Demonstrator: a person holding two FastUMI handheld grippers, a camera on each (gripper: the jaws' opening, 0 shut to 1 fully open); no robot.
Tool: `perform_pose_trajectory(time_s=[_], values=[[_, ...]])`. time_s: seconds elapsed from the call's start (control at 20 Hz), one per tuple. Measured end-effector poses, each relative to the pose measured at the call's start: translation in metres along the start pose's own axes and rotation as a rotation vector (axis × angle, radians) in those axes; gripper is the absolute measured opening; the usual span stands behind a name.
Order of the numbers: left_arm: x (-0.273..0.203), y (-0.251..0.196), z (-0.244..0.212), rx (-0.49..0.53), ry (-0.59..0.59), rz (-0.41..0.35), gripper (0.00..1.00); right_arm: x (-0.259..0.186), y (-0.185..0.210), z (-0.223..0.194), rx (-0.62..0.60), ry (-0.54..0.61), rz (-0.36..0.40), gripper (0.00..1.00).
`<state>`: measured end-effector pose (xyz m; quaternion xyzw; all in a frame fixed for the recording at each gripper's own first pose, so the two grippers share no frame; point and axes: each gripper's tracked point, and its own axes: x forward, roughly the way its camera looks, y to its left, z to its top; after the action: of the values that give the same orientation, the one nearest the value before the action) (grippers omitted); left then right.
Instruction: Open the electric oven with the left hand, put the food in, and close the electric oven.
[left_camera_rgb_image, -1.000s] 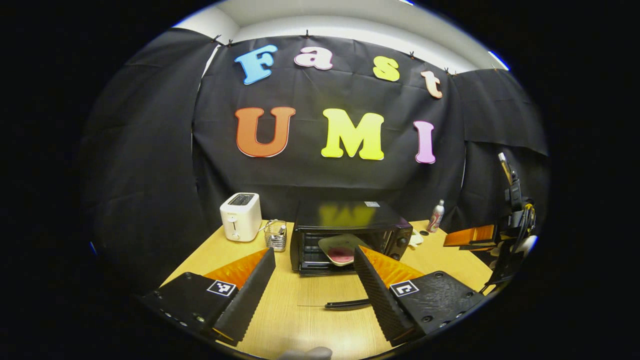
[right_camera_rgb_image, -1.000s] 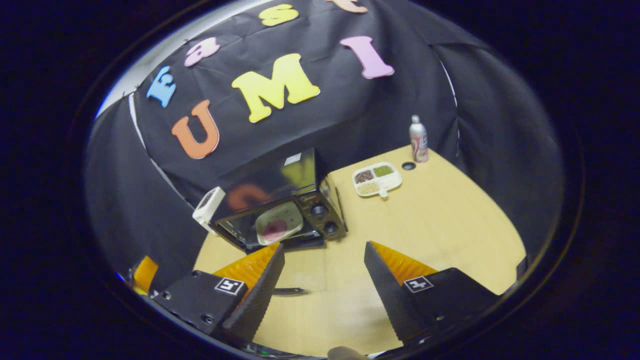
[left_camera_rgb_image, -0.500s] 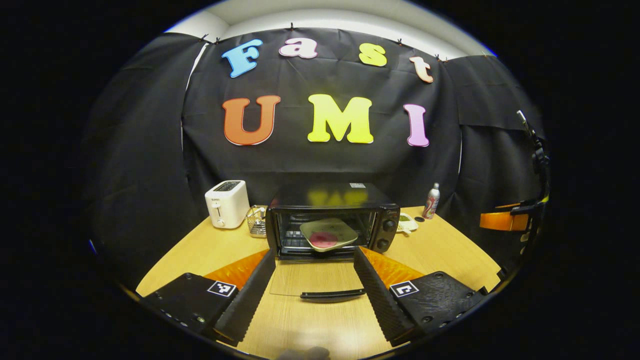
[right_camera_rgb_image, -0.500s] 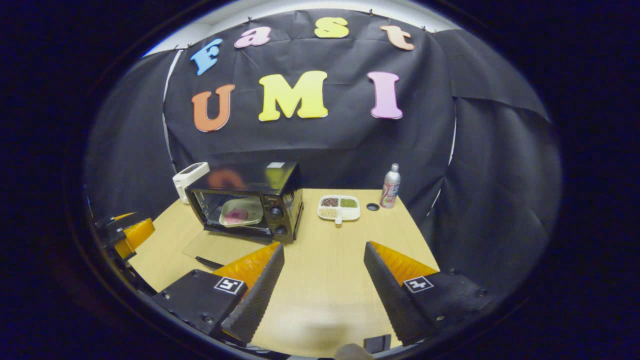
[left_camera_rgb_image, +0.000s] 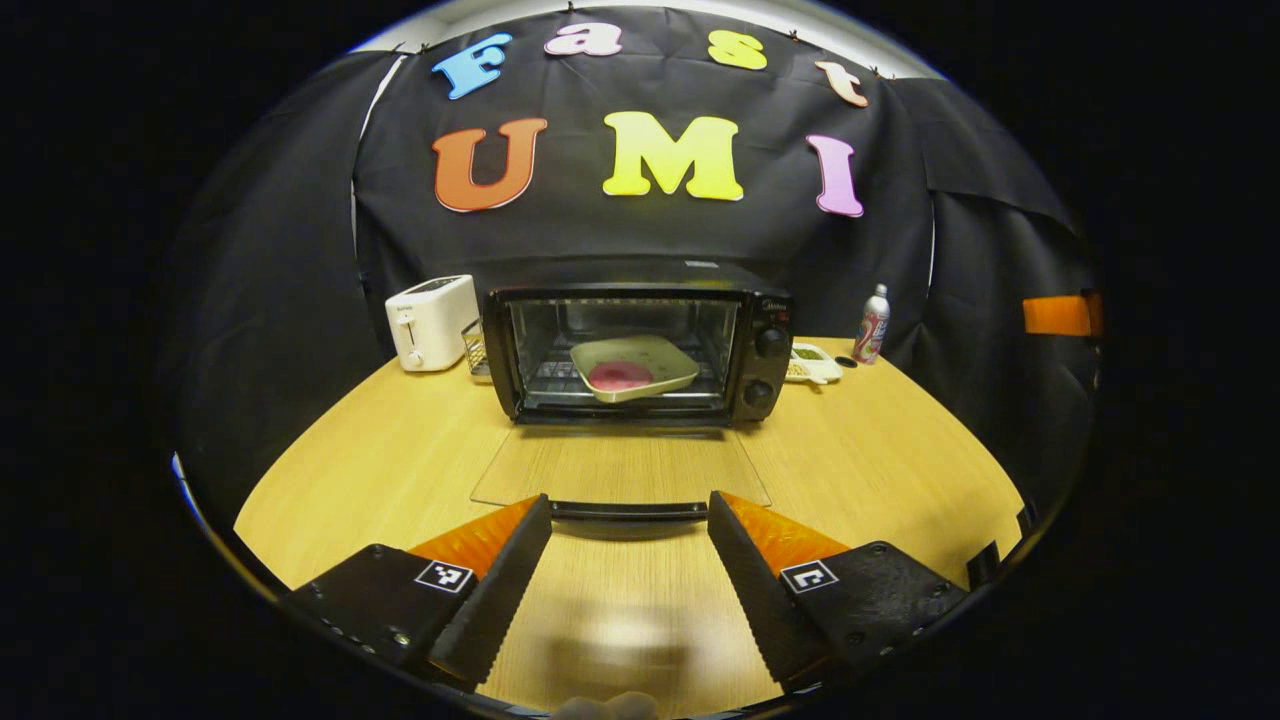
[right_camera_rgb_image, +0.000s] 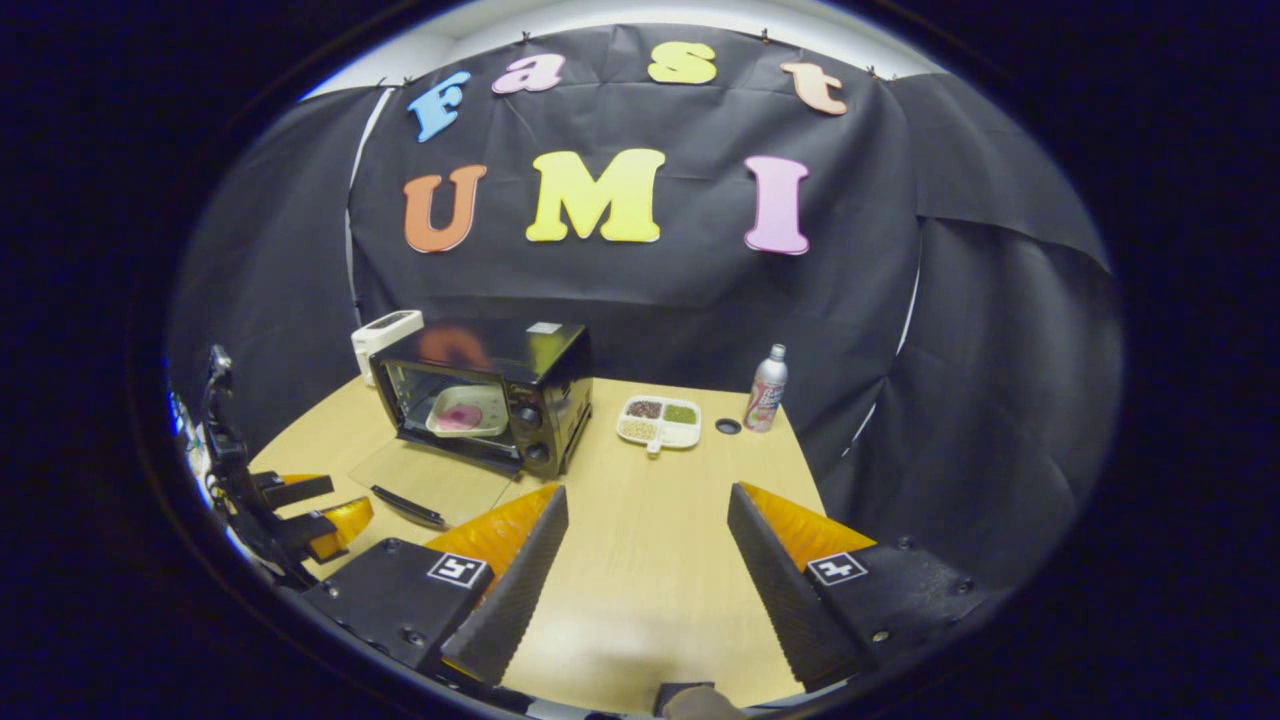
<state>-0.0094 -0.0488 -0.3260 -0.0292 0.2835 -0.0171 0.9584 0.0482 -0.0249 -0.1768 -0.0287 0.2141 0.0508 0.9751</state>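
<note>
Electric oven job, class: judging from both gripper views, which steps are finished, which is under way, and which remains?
Done: the oven door lies open, and the plate of food sits on the rack. Under way: the open left hand-held gripper faces the door handle. Remaining: swinging the door shut.

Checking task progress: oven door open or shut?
Open. The glass door lies flat on the table, its handle toward the left gripper; the plate sits inside the oven.

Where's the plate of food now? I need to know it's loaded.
In the left gripper view, the plate of food sits on the rack inside the open oven, centre.
</note>
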Motion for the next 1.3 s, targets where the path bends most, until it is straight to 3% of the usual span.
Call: perform_pose_trajectory(time_s=[0.3, 0.35, 0.4, 0.9, 1.3], values=[[0.035, -0.007, -0.043, -0.016, 0.098, -0.025, 0.96, -0.007, -0.011, 0.0, 0.008, 0.02, -0.03, 0.96], [0.04, -0.006, -0.045, -0.016, 0.102, -0.025, 0.96, -0.009, -0.011, 0.001, 0.017, 0.023, -0.034, 1.0], [0.045, -0.006, -0.047, -0.014, 0.113, -0.026, 0.96, -0.01, -0.012, 0.001, 0.022, 0.025, -0.042, 0.96], [0.08, 0.002, -0.066, 0.004, 0.199, -0.038, 0.96, -0.007, -0.009, 0.003, 0.063, 0.051, -0.077, 0.97], [0.083, 0.007, -0.062, -0.008, 0.19, -0.034, 0.96, -0.003, -0.008, 0.004, 0.087, 0.054, -0.088, 1.0]])
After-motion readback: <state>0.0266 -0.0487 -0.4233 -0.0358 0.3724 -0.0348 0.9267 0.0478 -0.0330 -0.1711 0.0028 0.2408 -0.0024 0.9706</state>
